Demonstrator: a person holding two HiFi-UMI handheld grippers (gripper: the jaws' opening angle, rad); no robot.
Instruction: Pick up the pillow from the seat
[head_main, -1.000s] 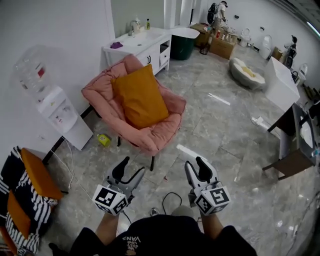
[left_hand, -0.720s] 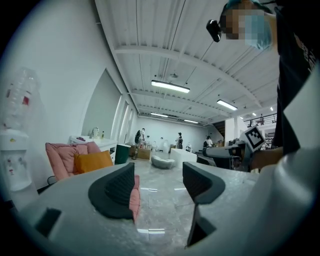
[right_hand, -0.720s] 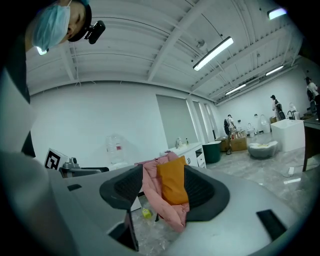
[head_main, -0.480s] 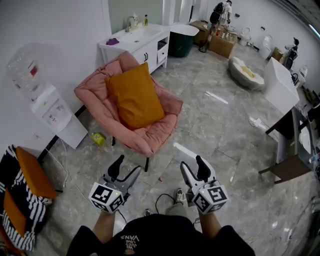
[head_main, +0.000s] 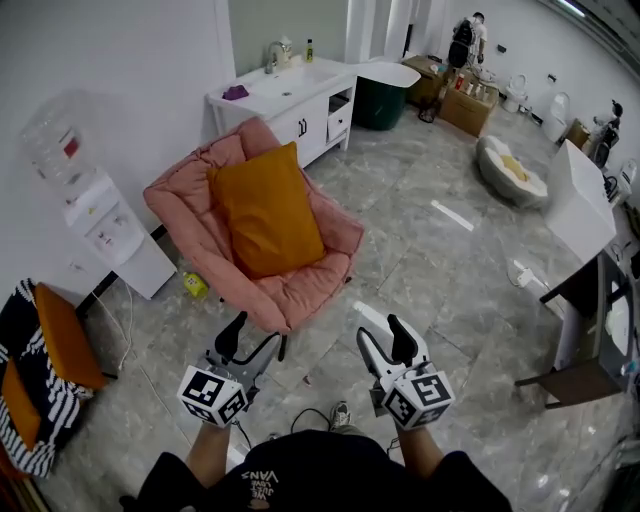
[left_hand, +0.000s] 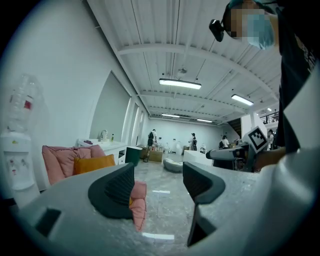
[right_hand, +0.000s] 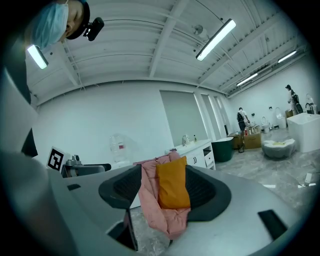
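An orange pillow (head_main: 265, 210) leans upright against the back of a pink padded chair (head_main: 190, 215) on the grey marble floor. Both grippers are held low in front of the person, well short of the chair. My left gripper (head_main: 257, 332) is open with nothing between its jaws; the left gripper view shows the pillow (left_hand: 92, 163) and chair (left_hand: 55, 162) far off to the left. My right gripper (head_main: 382, 332) is open too. The right gripper view frames the distant pillow (right_hand: 172, 182) and chair (right_hand: 150, 205) between its jaws, not touching them.
A water dispenser (head_main: 100, 215) stands left of the chair and a white vanity cabinet (head_main: 290, 95) behind it. A striped seat with orange cushions (head_main: 40, 350) is at far left. A small yellow object (head_main: 195, 287) and a cable (head_main: 310, 415) lie on the floor. White table (head_main: 580, 200) at right.
The person has stepped forward and the view has swung, so the chair sits a little nearer and more to the left. Both grippers keep their place in front of the body.
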